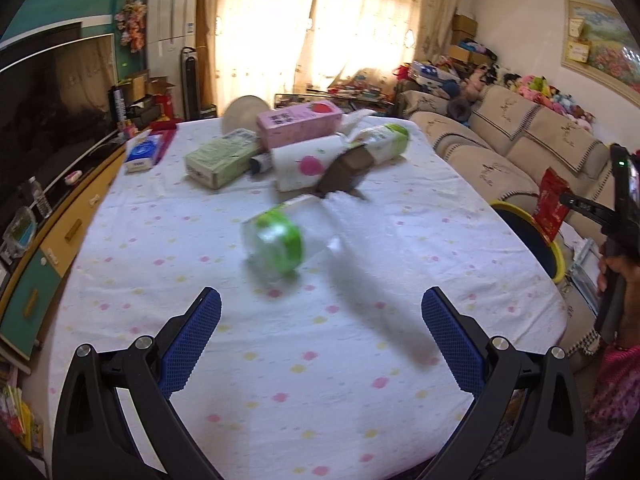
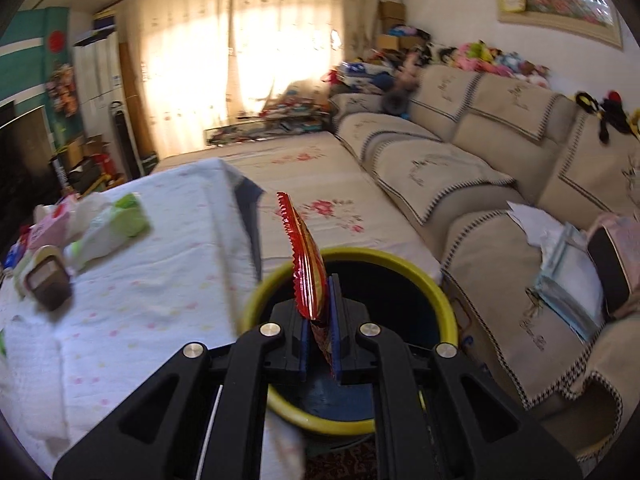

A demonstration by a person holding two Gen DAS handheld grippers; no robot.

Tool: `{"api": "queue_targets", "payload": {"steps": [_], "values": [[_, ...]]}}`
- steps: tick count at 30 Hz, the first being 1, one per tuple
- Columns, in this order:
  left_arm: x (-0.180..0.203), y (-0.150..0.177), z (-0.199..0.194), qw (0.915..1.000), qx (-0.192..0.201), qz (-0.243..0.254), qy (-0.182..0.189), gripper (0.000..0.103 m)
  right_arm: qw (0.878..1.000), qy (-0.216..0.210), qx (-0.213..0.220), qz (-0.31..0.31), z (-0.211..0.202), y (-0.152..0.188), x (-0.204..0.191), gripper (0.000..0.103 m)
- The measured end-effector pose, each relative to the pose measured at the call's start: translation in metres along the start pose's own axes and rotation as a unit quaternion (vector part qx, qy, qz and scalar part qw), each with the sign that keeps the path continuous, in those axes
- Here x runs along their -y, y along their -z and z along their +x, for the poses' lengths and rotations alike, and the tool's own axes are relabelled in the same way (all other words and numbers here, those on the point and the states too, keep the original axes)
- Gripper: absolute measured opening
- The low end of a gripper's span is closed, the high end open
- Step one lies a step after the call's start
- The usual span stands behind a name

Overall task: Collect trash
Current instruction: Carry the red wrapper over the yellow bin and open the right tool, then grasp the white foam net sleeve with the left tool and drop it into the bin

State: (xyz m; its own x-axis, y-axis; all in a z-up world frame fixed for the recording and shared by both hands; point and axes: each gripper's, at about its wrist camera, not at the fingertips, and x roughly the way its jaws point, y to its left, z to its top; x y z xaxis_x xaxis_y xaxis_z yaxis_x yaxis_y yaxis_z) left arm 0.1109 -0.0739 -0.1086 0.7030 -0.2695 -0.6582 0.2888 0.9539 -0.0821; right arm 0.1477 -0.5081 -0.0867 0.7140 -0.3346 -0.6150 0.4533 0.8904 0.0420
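Note:
My right gripper (image 2: 319, 300) is shut on a red foil wrapper (image 2: 306, 264), which stands up over the yellow-rimmed bin (image 2: 436, 292) beside the table. The left wrist view shows the same wrapper (image 1: 552, 206) and bin (image 1: 558, 258) at the table's right edge, with a hand on the right gripper's handle. My left gripper (image 1: 320, 310) stands open above the dotted tablecloth (image 1: 200, 280), nothing between its fingers. Ahead of it lies a clear bottle with a green label (image 1: 276, 240). Farther back sit a brown carton (image 1: 344, 172), a pink box (image 1: 298, 122), a green box (image 1: 220, 160) and a white roll (image 1: 308, 164).
A beige sofa (image 2: 480, 184) runs along the right, with papers and a bag on its near seat. A TV cabinet (image 1: 52, 240) lines the left side of the table. A tissue pack (image 1: 140, 154) lies at the table's far left corner.

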Motion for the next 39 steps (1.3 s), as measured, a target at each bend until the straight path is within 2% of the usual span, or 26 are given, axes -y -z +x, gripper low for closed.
{"api": "queue_targets", "payload": {"steps": [4,5,6,8,14,21,28,31,33,34,35,37,38,39], "values": [[0.025,0.000,0.018,0.9994,-0.023,0.019,0.015,0.099,0.999,0.011,-0.031,0.015,0.033,0.006,0.016,0.009],[0.029,0.001,0.022,0.9991,-0.031,0.020,0.020,0.099,0.999,0.016,-0.035,0.019,0.039,0.009,0.020,0.012],[0.033,0.002,0.027,0.9988,-0.038,0.020,0.023,0.099,0.999,0.021,-0.040,0.021,0.044,0.010,0.023,0.024],[0.037,0.002,0.035,0.9981,-0.052,0.018,0.026,0.099,0.998,0.026,-0.040,0.028,0.048,0.012,0.028,0.035],[0.035,0.002,0.052,0.9963,-0.081,-0.004,0.031,0.099,0.998,0.023,-0.039,0.034,0.047,0.017,0.034,0.041],[0.033,-0.004,0.077,0.9922,-0.112,-0.033,0.045,0.099,0.999,0.015,-0.039,0.022,0.044,0.020,0.024,0.042],[0.040,-0.013,0.095,0.9911,-0.115,-0.043,0.051,0.098,0.999,0.005,-0.047,0.015,0.049,0.023,0.018,0.043],[0.045,-0.016,0.098,0.9915,-0.113,-0.035,0.053,0.089,0.999,0.003,-0.049,0.016,0.052,0.025,0.019,0.043],[0.049,-0.017,0.101,0.9913,-0.117,-0.031,0.052,0.075,0.999,0.002,-0.050,0.019,0.052,0.026,0.020,0.043],[0.050,-0.017,0.101,0.9921,-0.113,-0.028,0.047,0.071,0.999,0.002,-0.050,0.020,0.052,0.026,0.021,0.043],[0.051,-0.018,0.101,0.9923,-0.111,-0.028,0.048,0.061,0.999,0.002,-0.050,0.022,0.052,0.026,0.022,0.043],[0.052,-0.019,0.101,0.9920,-0.110,-0.031,0.054,0.051,0.998,0.001,-0.050,0.025,0.052,0.027,0.025,0.043],[0.052,-0.020,0.101,0.9923,-0.107,-0.031,0.055,0.040,0.998,0.001,-0.049,0.027,0.053,0.027,0.027,0.043],[0.054,-0.022,0.101,0.9927,-0.104,-0.030,0.054,0.035,0.998,0.001,-0.049,0.029,0.052,0.028,0.028,0.043]]}}
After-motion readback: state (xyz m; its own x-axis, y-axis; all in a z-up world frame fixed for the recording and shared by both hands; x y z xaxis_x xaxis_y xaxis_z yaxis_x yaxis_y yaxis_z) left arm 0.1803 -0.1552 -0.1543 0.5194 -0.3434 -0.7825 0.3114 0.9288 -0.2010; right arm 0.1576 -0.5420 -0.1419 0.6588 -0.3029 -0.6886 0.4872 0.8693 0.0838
